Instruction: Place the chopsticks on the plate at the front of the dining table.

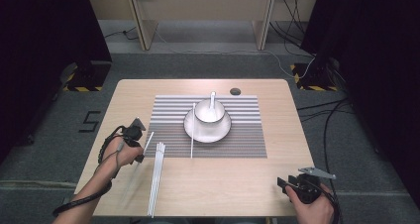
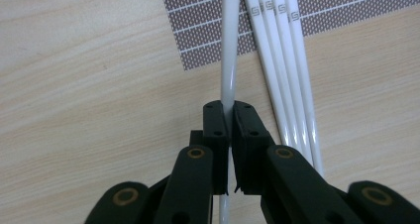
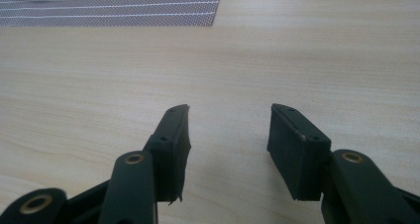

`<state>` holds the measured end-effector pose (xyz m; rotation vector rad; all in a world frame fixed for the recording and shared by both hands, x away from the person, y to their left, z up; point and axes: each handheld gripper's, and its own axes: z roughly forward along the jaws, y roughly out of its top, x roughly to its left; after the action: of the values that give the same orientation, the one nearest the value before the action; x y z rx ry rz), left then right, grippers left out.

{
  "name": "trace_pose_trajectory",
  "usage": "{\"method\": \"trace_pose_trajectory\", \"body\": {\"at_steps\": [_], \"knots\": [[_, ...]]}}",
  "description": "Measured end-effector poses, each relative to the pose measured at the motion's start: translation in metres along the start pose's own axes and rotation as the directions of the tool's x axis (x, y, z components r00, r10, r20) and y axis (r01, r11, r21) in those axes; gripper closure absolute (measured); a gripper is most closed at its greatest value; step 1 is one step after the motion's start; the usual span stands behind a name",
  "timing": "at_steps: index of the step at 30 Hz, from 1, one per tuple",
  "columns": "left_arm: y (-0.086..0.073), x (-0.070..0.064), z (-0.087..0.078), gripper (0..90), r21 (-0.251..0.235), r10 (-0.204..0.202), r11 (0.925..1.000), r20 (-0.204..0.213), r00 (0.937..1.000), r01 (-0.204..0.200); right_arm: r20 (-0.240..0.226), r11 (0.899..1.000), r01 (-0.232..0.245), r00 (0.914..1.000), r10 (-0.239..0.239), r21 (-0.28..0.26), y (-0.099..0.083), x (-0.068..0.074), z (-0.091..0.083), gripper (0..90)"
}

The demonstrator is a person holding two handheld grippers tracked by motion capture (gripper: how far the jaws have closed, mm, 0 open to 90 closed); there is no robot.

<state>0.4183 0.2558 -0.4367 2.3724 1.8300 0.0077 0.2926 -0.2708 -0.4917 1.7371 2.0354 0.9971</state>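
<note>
Glossy white chopstick (image 2: 229, 60) pinched in left tongs (image 2: 231, 110); right tongs (image 3: 229, 130) agape, empty

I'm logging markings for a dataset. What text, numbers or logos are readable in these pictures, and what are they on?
"5": dark marking on the grey floor, left of the table.
"S"-like square logo: printed near the top of each of the four loose white chopsticks beside the left hand-held gripper; it may be a symbol, not a letter.
The chopstick held by that gripper shows no print.
The placemat has stripes only.
</note>
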Motion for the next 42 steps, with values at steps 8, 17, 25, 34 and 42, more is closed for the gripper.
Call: {"method": "trace_pose_trajectory", "body": {"at_steps": [8,17,25,34,42], "knots": [[0.007,-0.003,-0.002,85.3,-0.003,-0.005,1.0000,0.002,1.0000,0.005,-0.001,1.000,0.000,1.0000,0.000,0.003,0.000,0.000,0.000,50.9],[0.011,-0.005,-0.003,85.3,-0.002,-0.012,0.9999,0.006,0.9999,0.012,-0.003,1.000,0.000,1.0000,0.000,0.002,0.000,0.000,0.000,50.9],[0.016,-0.008,-0.003,85.3,-0.005,-0.009,0.9999,0.006,0.9999,0.009,0.000,1.000,0.001,1.0000,-0.001,-0.002,0.000,0.000,0.000,50.9],[0.021,-0.011,-0.003,85.3,-0.007,-0.008,0.9999,0.007,0.9999,0.008,0.001,1.000,0.002,1.0000,-0.002,-0.003,0.000,0.000,-0.001,50.9],[0.025,-0.012,-0.005,85.3,-0.011,-0.010,0.9999,0.006,0.9999,0.010,0.000,1.000,0.000,1.0000,0.000,-0.004,0.000,-0.001,-0.001,50.9]]}}
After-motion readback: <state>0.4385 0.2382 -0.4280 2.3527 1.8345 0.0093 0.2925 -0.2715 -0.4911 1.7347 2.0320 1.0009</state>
